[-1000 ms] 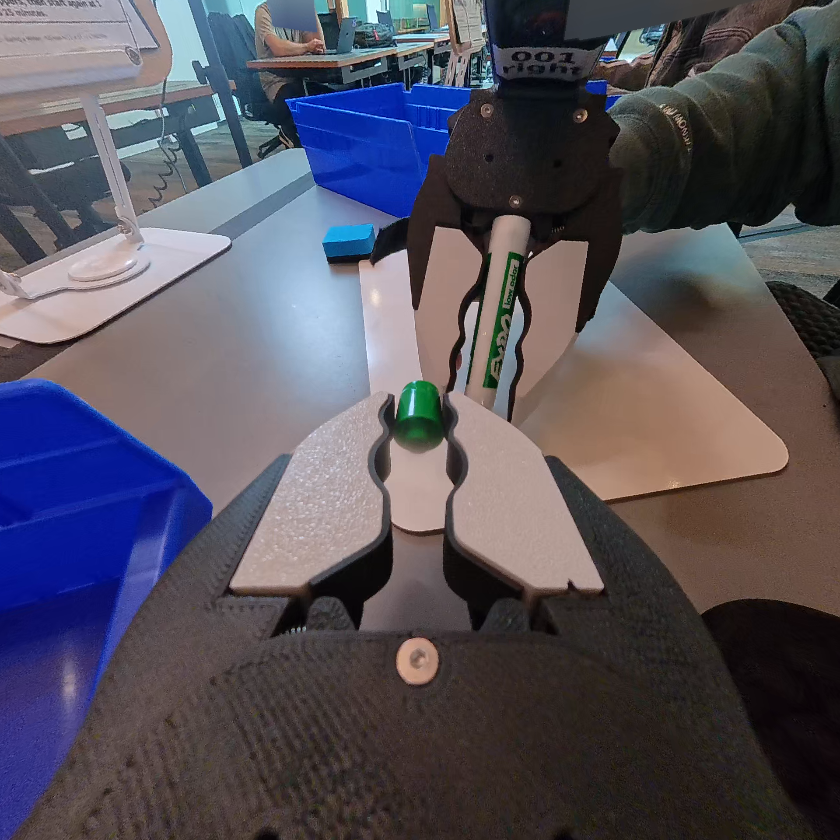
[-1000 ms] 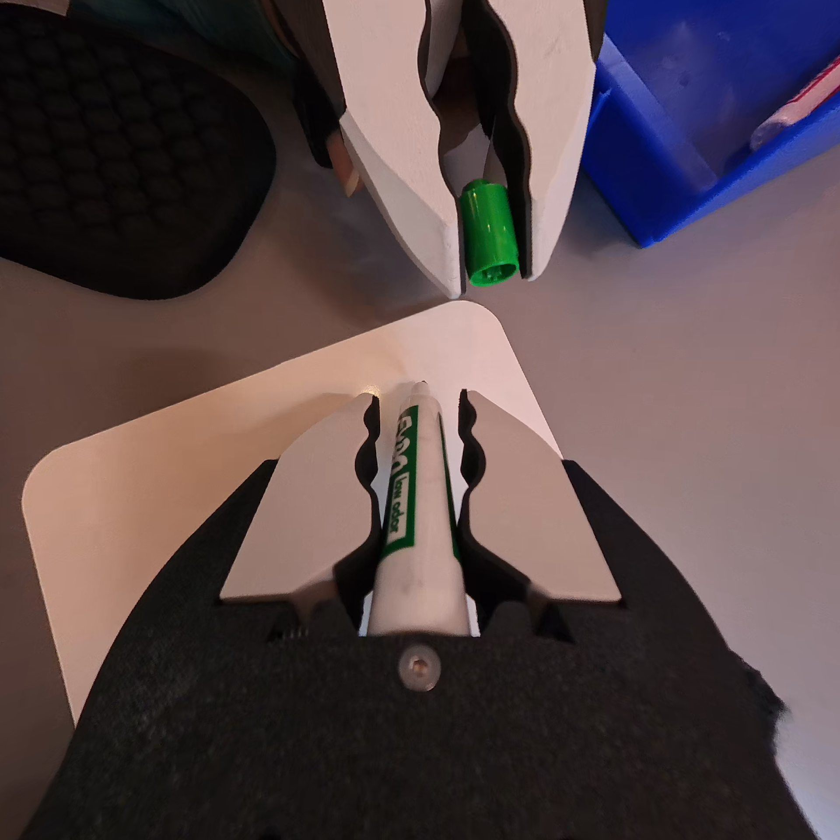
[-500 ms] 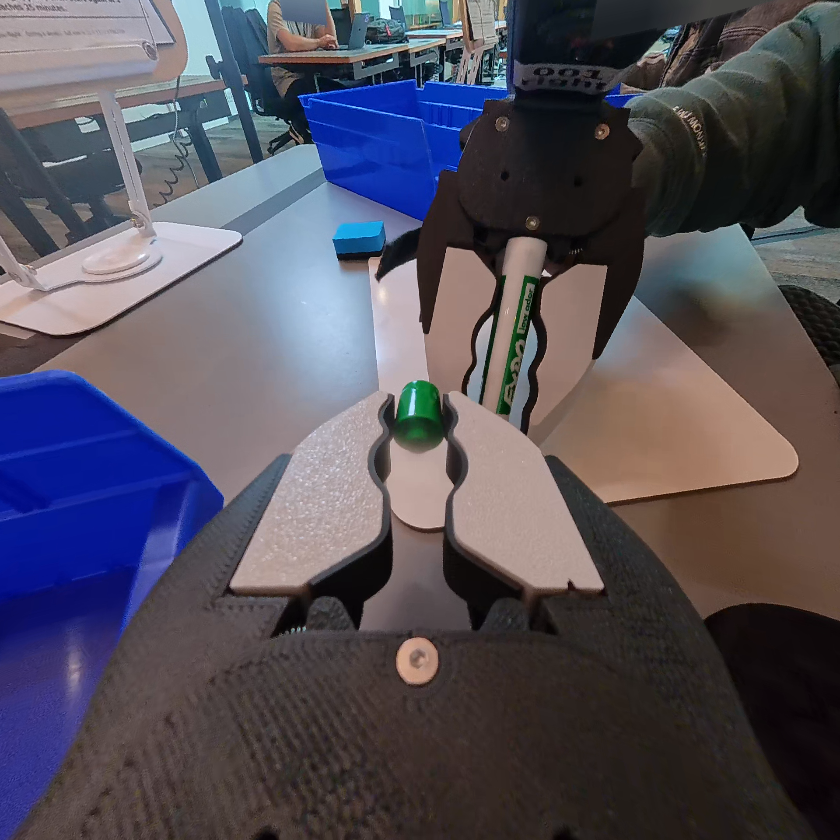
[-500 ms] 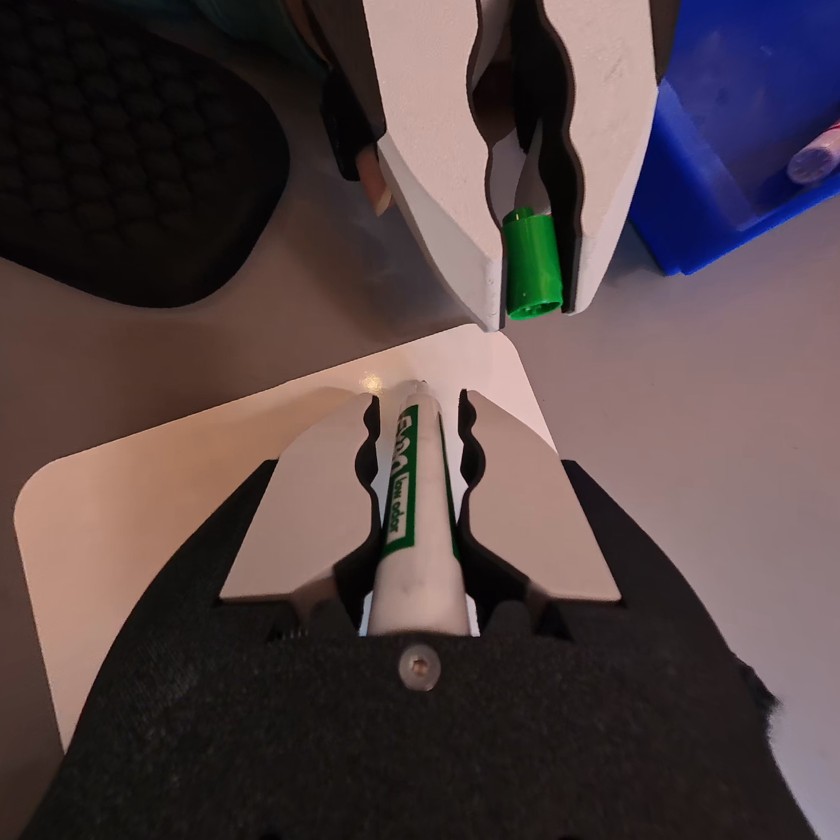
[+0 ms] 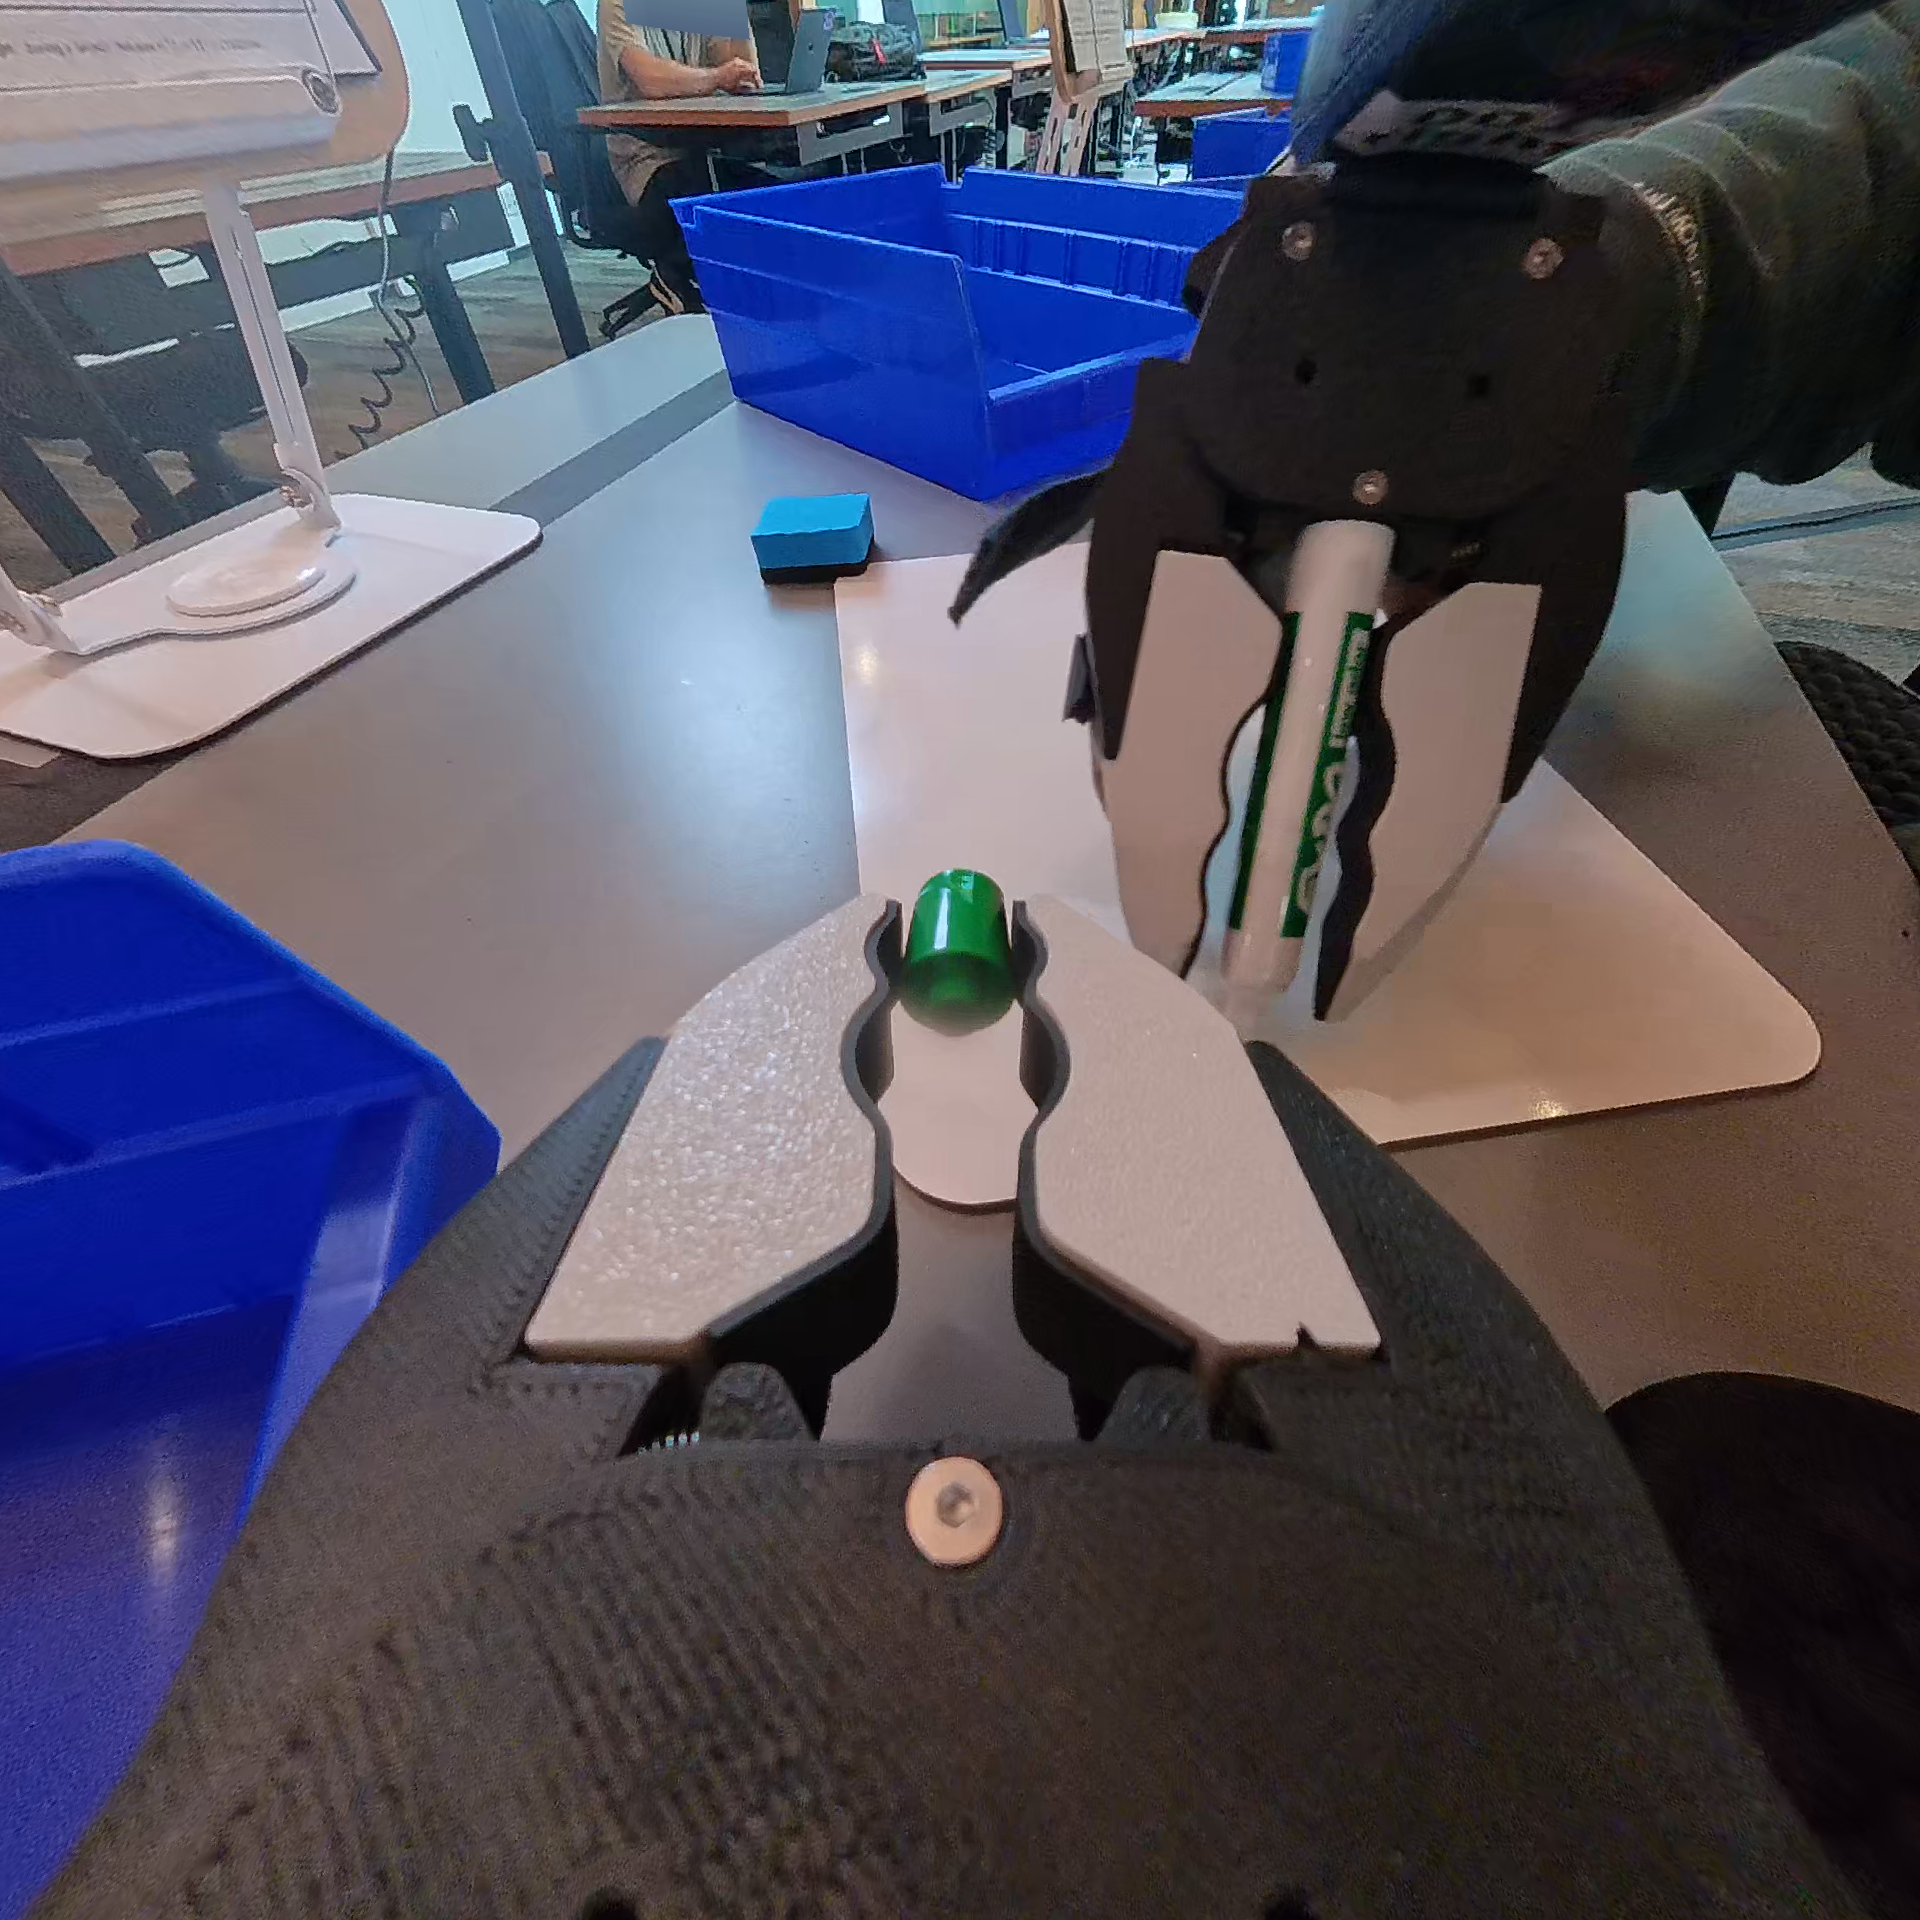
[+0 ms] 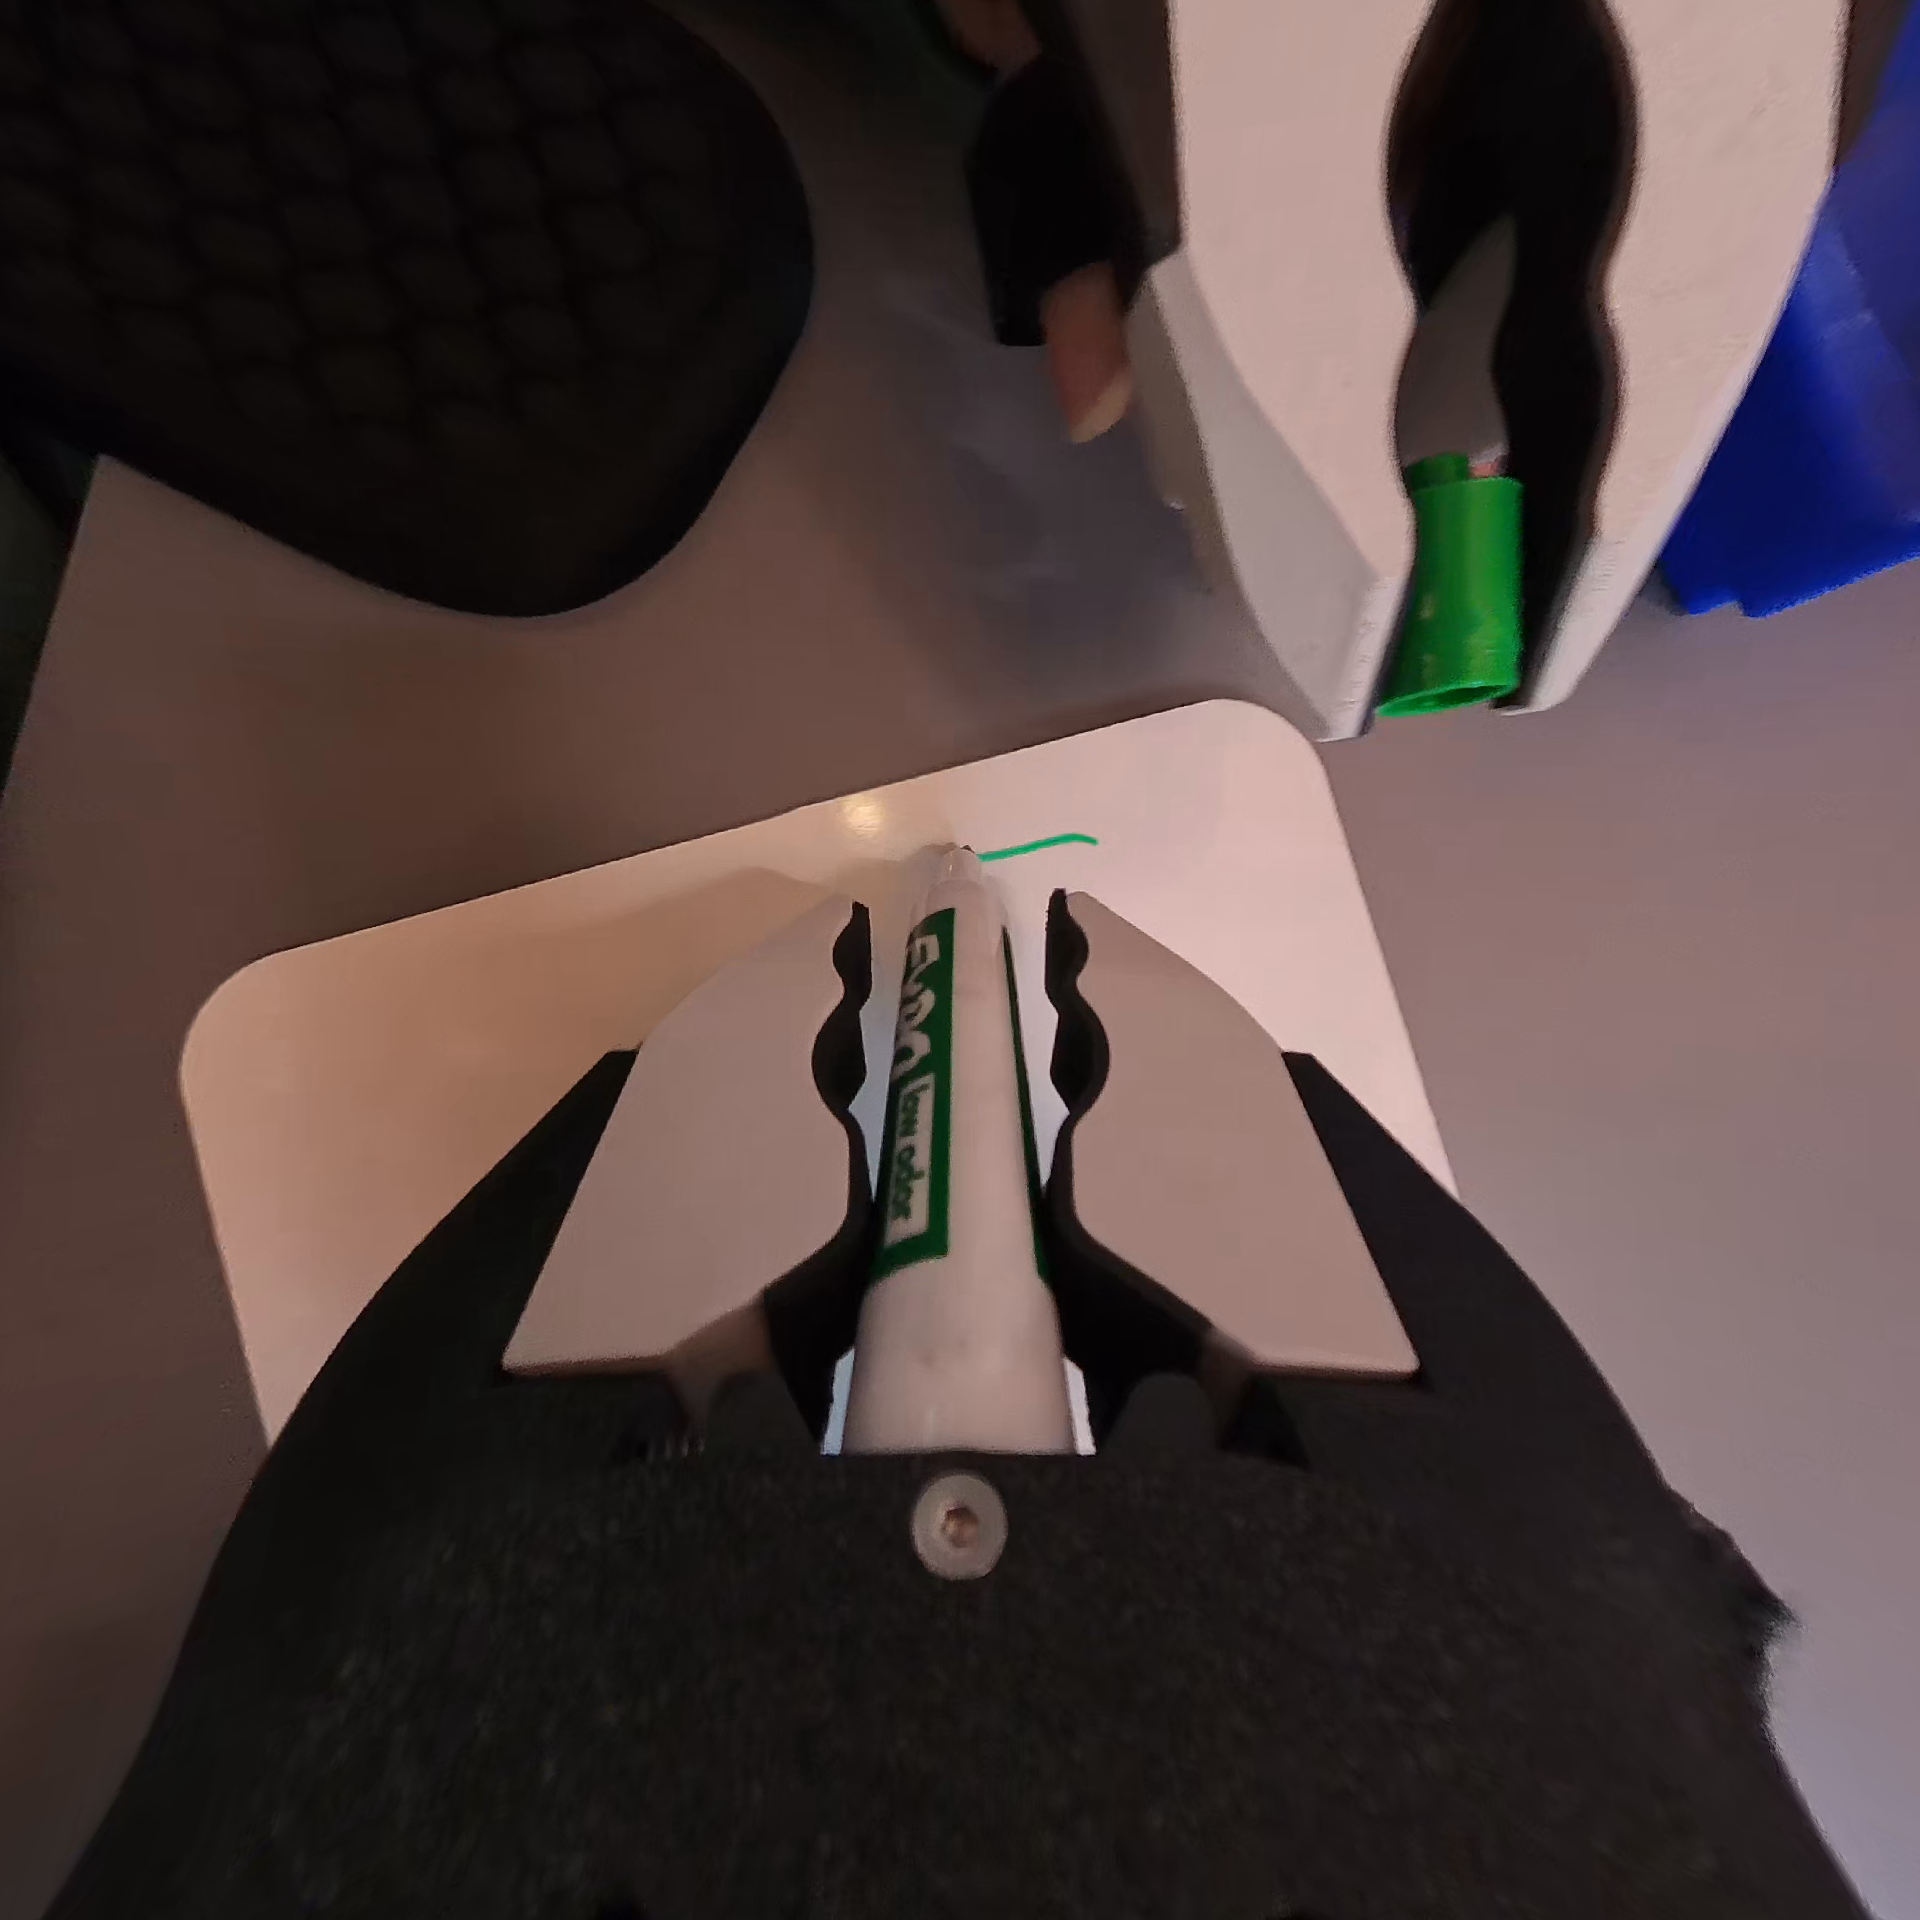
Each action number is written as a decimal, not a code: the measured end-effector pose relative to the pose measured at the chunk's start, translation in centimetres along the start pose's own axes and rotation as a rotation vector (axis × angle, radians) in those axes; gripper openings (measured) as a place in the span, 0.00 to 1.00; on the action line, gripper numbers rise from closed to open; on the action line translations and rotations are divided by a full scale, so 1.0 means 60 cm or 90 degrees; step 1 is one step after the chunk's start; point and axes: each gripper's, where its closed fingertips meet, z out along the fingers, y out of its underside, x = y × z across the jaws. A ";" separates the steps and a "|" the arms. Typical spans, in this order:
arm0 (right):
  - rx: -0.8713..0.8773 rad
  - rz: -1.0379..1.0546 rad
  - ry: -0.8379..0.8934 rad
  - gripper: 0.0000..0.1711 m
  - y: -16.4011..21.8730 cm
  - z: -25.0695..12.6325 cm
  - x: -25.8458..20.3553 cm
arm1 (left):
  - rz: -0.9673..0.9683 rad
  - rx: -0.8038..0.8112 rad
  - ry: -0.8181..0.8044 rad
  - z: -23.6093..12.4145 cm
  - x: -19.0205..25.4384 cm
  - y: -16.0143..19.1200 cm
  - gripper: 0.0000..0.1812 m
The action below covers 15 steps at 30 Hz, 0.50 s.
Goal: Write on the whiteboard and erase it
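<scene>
Whiteboard [image 6: 436,1049] lies flat on my grey bench [image 5: 582,748]. My right gripper [image 6: 956,914] clamps the green-labelled marker [image 6: 961,1164], tip touching the board near its corner, beside a short green line [image 6: 1039,847]. My left gripper [image 5: 954,920] pinches the green cap [image 5: 956,951] over that corner. Blue eraser [image 5: 812,532] sits just off the board's far corner; blue bin [image 5: 894,322] behind it.
</scene>
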 end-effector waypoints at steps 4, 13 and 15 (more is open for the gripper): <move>-0.010 -0.014 -0.016 0.19 0.003 -0.004 -0.032 | 0.000 -0.001 0.001 0.001 0.001 0.001 0.11; -0.014 -0.020 -0.009 0.19 0.005 -0.007 -0.041 | 0.003 -0.002 0.001 0.002 0.002 0.000 0.11; -0.009 -0.017 0.003 0.19 0.003 -0.004 -0.027 | 0.003 -0.001 0.000 0.001 0.001 -0.001 0.11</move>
